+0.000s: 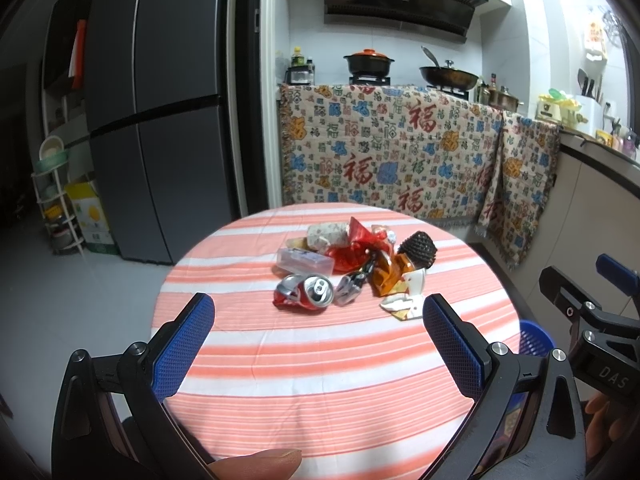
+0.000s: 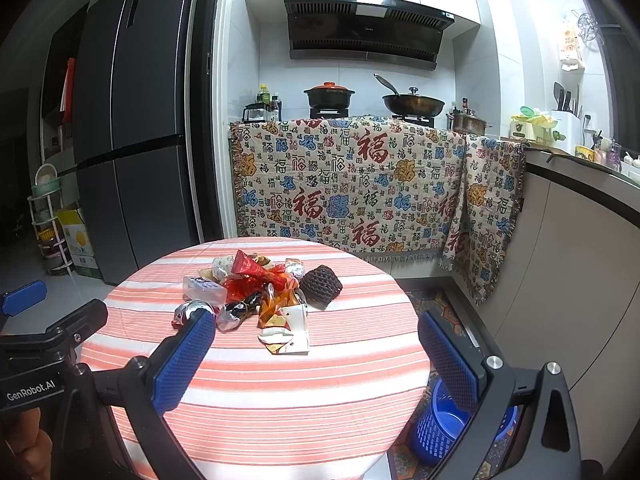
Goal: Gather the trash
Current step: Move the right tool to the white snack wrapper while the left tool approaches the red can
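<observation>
A heap of trash lies mid-table on the striped round table [image 1: 320, 360] [image 2: 304, 392]: a crushed red can [image 1: 306, 291] [image 2: 190, 312], a clear plastic box [image 1: 305, 261] [image 2: 204, 290], red wrappers [image 1: 358, 246] [image 2: 256, 276], an orange wrapper [image 1: 390, 276] [image 2: 276, 304], a dark mesh sleeve [image 1: 418, 249] [image 2: 320, 282] and torn white paper [image 1: 406, 300] [image 2: 290, 332]. My left gripper [image 1: 319, 314] is open, short of the can. My right gripper [image 2: 317, 332] is open over the table's near right, with nothing held. A blue bin [image 2: 444, 424] [image 1: 534, 338] stands on the floor to the right.
A dark fridge [image 1: 160, 120] [image 2: 132, 140] stands at the left, with a rack and boxes [image 1: 68, 208] beside it. A patterned cloth [image 1: 400, 152] [image 2: 360, 184] hangs over the counter behind, under pots on the stove. A finger [image 1: 256, 462] shows at the bottom edge.
</observation>
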### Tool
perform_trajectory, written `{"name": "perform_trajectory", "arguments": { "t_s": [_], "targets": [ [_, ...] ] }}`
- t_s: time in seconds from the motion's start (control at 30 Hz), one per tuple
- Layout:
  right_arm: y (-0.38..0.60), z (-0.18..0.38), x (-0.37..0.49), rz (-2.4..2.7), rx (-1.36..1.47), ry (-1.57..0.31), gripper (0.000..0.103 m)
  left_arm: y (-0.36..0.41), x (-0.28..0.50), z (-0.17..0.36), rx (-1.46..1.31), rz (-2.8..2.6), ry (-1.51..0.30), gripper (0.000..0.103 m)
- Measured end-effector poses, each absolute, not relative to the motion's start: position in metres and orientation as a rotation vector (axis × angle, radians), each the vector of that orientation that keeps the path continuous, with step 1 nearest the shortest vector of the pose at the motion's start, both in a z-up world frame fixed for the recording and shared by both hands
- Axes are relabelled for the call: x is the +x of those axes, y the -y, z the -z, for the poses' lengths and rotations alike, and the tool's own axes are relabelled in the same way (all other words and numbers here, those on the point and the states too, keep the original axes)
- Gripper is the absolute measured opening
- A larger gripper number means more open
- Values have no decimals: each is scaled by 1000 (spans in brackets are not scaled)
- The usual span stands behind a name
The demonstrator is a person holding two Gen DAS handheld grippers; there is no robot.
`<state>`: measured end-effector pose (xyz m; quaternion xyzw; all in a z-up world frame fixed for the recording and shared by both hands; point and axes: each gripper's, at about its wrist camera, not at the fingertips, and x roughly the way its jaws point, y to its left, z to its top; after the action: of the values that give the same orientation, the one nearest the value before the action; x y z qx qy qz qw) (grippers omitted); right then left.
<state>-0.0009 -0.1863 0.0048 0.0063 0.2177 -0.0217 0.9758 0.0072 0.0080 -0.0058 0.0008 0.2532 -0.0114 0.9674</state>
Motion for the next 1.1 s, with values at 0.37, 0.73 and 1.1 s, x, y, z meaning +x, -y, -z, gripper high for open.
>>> {"name": "perform_trajectory", "arguments": {
  "t_s": [0.37, 0.73, 1.1],
  "targets": [
    [189, 7, 8, 51, 16, -463, 103, -17, 23, 25, -5, -9, -555, 103],
    [196, 61, 54, 37, 58, -583, 103, -49, 87, 99, -3, -27, -741, 103],
    [203, 137, 103, -23, 65, -789, 103, -50, 146, 140, -3, 100, -840, 103]
  ]
}}
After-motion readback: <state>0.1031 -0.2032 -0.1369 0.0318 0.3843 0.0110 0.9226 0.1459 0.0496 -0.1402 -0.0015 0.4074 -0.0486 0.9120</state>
